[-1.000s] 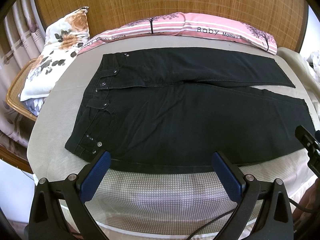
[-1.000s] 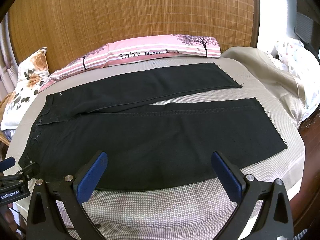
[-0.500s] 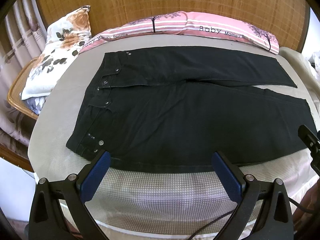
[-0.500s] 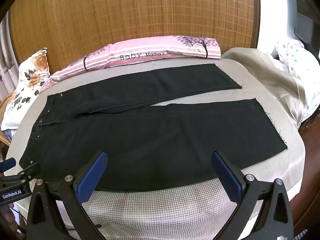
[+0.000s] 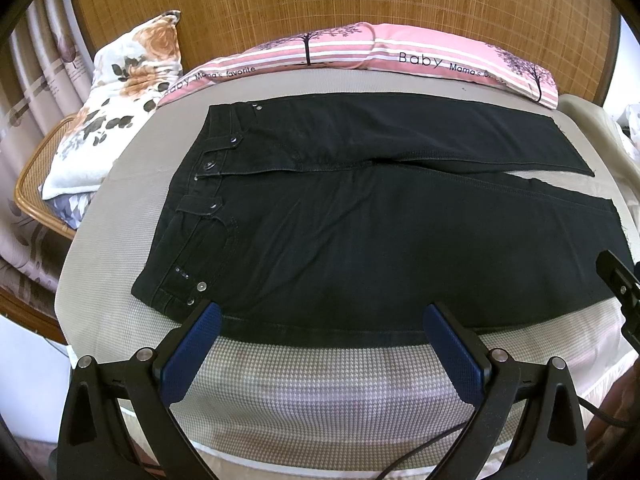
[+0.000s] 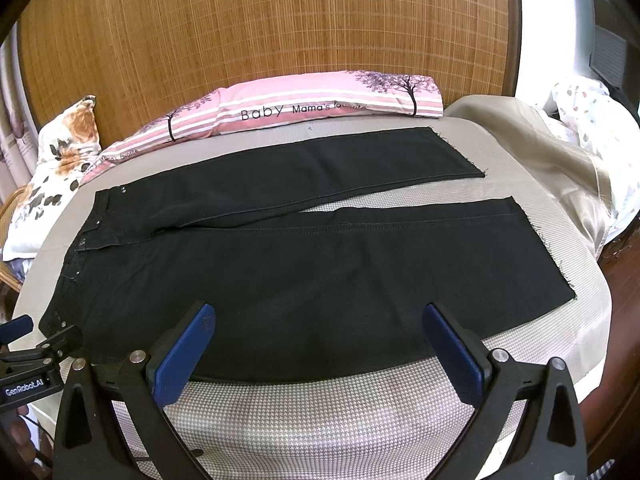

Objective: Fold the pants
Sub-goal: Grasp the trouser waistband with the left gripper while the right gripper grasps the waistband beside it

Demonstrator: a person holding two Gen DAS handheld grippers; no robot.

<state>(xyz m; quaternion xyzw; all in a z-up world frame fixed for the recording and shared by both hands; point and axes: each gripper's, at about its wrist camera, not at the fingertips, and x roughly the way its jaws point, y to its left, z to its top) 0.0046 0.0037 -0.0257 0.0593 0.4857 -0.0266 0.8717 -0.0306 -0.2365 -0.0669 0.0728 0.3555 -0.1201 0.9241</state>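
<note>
Bright even daylight, sharp pics, strong fisheye warp + dark vignette at corners.

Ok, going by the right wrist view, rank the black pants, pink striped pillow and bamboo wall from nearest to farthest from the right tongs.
1. Black pants, spread flat just ahead of the right tongs.
2. Pink striped pillow, beyond the pants.
3. Bamboo wall, behind the pillow.

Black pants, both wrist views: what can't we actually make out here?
- Black pants underside and back pockets: hidden, they lie flat on the bed.
- Left wrist view: near leg's hem cut off by the fisheye edge and the right gripper.
- Right wrist view: near waistband corner covered by the left gripper.
- Waistband rivets: too small to read.
</note>
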